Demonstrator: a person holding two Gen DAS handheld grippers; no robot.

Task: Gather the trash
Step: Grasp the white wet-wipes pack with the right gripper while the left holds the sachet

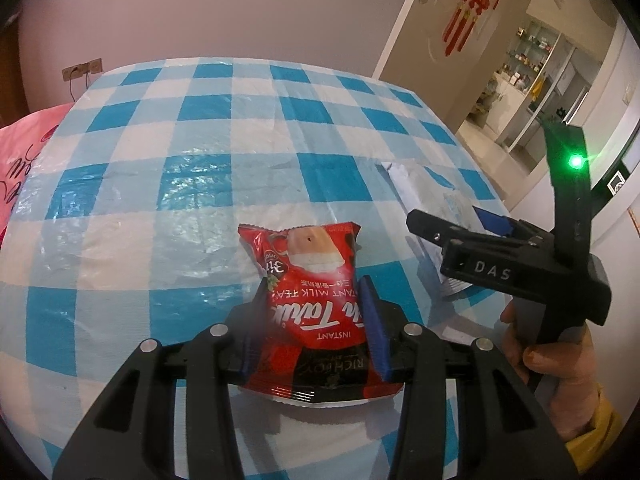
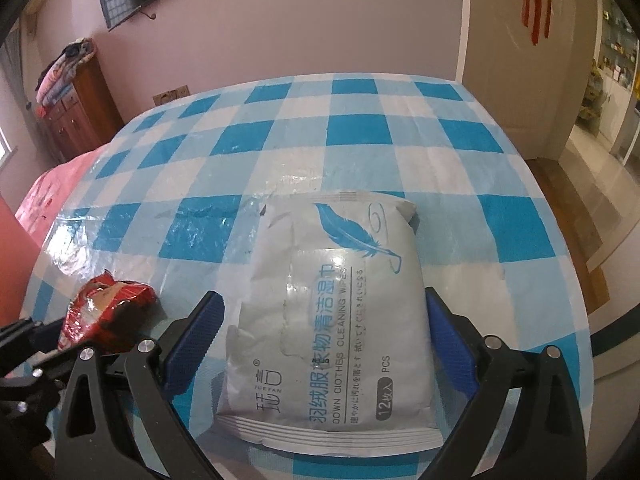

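Note:
A red instant milk tea packet [image 1: 312,300] lies on the blue-and-white checked tablecloth [image 1: 200,184]. My left gripper [image 1: 314,300] is shut on it, blue pads pressing both sides. The packet also shows in the right wrist view [image 2: 106,312], at the left. A grey wet-wipes pack [image 2: 332,312] with a blue feather print lies on the cloth. My right gripper [image 2: 324,316] straddles it, blue pads touching both sides. In the left wrist view the right gripper [image 1: 460,240] is over the wipes pack [image 1: 416,188].
The table's right edge [image 2: 576,280] drops to the floor. A pink cloth [image 1: 24,160] lies at the left. An open door [image 1: 452,20] and a wooden dresser [image 2: 76,104] stand beyond the table.

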